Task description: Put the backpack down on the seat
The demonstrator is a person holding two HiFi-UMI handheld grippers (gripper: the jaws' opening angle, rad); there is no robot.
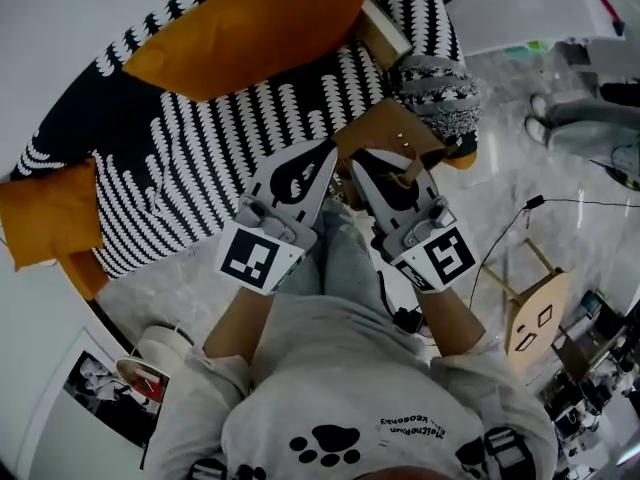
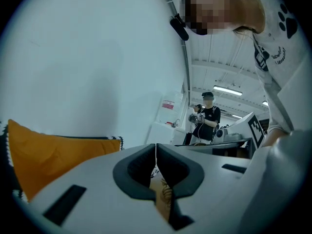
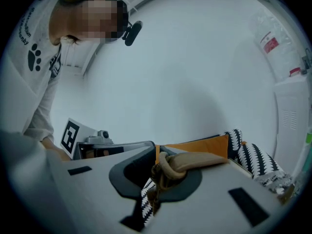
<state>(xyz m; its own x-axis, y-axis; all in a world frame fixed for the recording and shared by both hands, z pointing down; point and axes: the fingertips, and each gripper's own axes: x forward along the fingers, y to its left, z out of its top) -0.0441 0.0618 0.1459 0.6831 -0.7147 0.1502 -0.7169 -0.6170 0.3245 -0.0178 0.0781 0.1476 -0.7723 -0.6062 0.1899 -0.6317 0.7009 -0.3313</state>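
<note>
The person stands before the black-and-white patterned sofa (image 1: 200,158), with both tools pointing toward it. The tan backpack (image 1: 390,128) is at about 12 o'clock from the tools, over the front edge of the seat and beside a grey patterned pillow (image 1: 440,88). The right tool (image 3: 157,167) is clenched on a tan strap loop (image 3: 195,161) of the backpack. The left tool (image 2: 156,167) has its jaws together, and a tan piece of the backpack seems caught low between them. A big orange cushion (image 1: 250,23) lies at 11 o'clock on the sofa. I think the backpack is carried to the right place but hangs from the tools. What is left is to lower it onto the seat and release both tools.
</note>
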